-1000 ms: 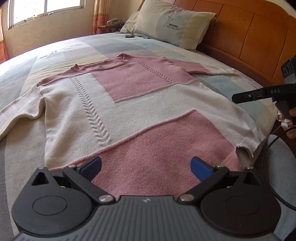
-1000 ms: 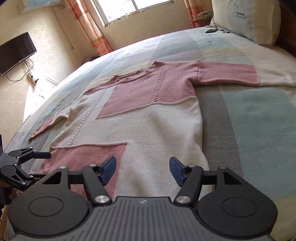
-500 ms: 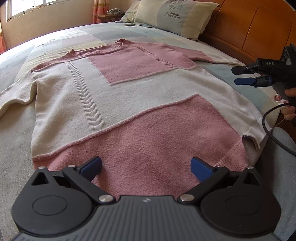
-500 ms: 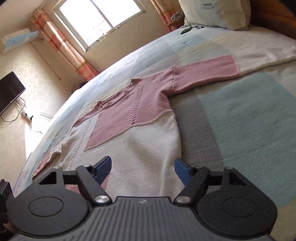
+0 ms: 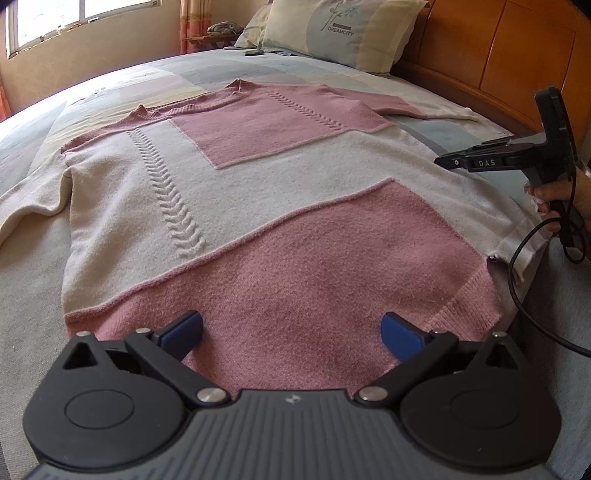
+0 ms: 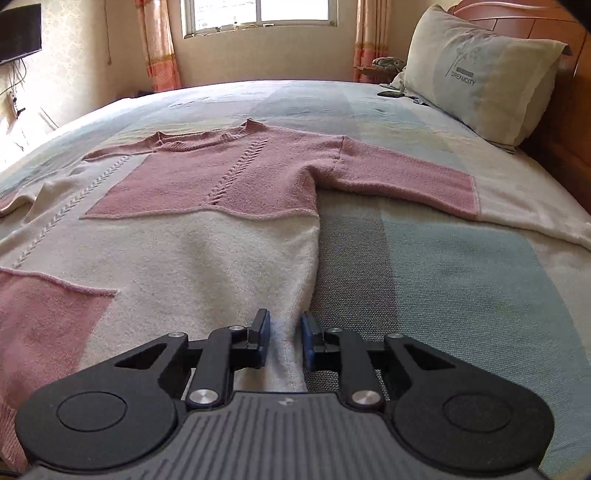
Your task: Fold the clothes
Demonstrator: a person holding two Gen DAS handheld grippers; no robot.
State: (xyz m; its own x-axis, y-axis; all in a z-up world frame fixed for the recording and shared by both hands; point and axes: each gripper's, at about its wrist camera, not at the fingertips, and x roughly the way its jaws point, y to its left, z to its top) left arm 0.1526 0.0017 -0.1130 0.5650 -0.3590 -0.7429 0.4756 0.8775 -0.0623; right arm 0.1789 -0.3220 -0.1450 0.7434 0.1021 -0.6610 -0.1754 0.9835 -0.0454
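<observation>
Black left hand-held gripper: blue pads, silver screws; at right frame edge, "DAS"-marked right hand-held gripper, black cable.

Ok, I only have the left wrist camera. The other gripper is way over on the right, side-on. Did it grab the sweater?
Observer: It looks so. In the right wrist view the right gripper has its blue pads nearly together, with a fold of the sweater between them.
Operator: Which bit of it?
Observer: The cream side edge, right where the sweater meets the grey stripe of the bedspread.
Operator: Is there anything in the room I can't see?
Observer: Yes, a dark TV hangs on the wall at the upper left of that view.
</observation>
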